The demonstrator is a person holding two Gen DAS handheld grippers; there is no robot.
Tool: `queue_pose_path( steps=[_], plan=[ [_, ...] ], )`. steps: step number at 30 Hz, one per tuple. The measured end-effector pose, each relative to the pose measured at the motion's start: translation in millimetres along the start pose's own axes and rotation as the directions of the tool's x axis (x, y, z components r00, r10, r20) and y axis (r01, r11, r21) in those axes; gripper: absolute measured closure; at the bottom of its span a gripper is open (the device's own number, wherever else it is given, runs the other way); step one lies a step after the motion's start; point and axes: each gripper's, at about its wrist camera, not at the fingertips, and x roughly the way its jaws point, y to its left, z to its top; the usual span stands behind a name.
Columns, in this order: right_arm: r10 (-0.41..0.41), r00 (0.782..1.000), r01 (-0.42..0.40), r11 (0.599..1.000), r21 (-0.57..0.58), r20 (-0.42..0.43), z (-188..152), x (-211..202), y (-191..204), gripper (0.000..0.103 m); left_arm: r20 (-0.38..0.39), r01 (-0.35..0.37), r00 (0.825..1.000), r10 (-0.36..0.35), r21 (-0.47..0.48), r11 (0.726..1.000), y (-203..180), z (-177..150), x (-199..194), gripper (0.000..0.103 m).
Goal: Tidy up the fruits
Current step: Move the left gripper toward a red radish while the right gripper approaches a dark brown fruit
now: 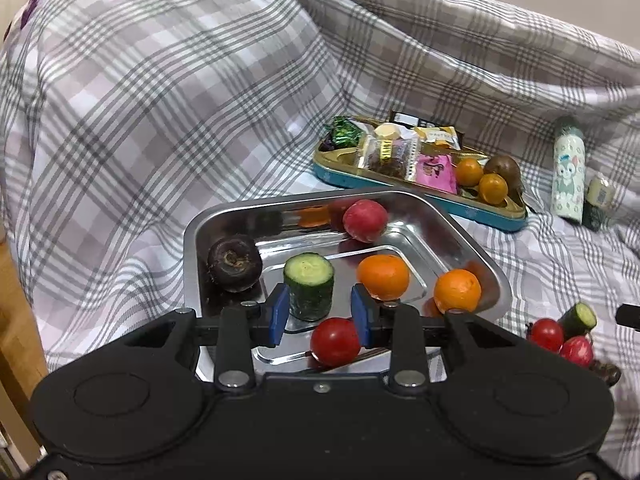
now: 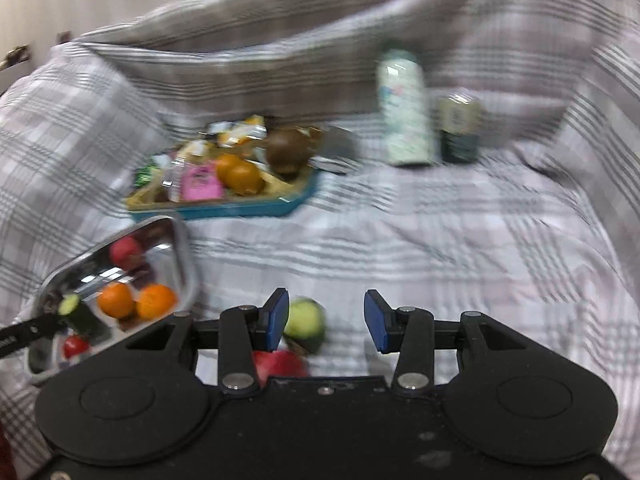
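Observation:
A steel tray [image 1: 404, 204] on the plaid bedspread holds a dark round fruit [image 1: 235, 264], a cucumber stub [image 1: 309, 286], a red round fruit [image 1: 365, 220], two oranges [image 1: 383, 277] and a cherry tomato [image 1: 335, 341]. My left gripper [image 1: 320, 302] hovers open over the tray's near end. The stub stands just past its pads and the tomato lies below its right finger, neither gripped. Right of the tray, loose on the bedspread, lie a tomato [image 1: 546, 334], a cucumber piece [image 1: 578, 316] and a red fruit [image 1: 576, 350]. My right gripper [image 2: 326, 310] is open above that cucumber piece [image 2: 306, 320]; this view is blurred.
A teal snack tray [image 1: 424, 196] behind the steel tray carries wrapped sweets, two small oranges [image 1: 493, 189] and a brown kiwi [image 1: 502, 166]. A patterned bottle [image 2: 406, 112] and a small can [image 2: 460, 128] stand at the back. Bunched plaid bedding rises on the left and behind.

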Motion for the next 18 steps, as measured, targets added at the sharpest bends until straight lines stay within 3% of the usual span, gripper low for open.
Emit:
queue_pose_path(
  steps=[3,8,18],
  plan=[
    [-0.029,0.999,0.03,0.999,0.022,-0.013,-11.3,-3.6,-9.4,0.058,0.029,0.01,1.0,-0.012,0.067,0.998,-10.6,-3.4,-4.4,0.061],
    [-0.05,0.999,0.05,0.999,0.004,0.008,-27.0,-14.6,-14.3,0.058,0.09,0.078,0.991,-0.097,0.189,0.979,-28.6,-12.0,-17.3,0.06],
    [0.019,1.0,-0.02,0.999,-0.036,-0.016,-32.8,-20.8,-16.8,0.058,-0.042,0.245,0.968,-0.246,0.342,0.907,-70.2,-21.4,-19.1,0.06]
  ],
)
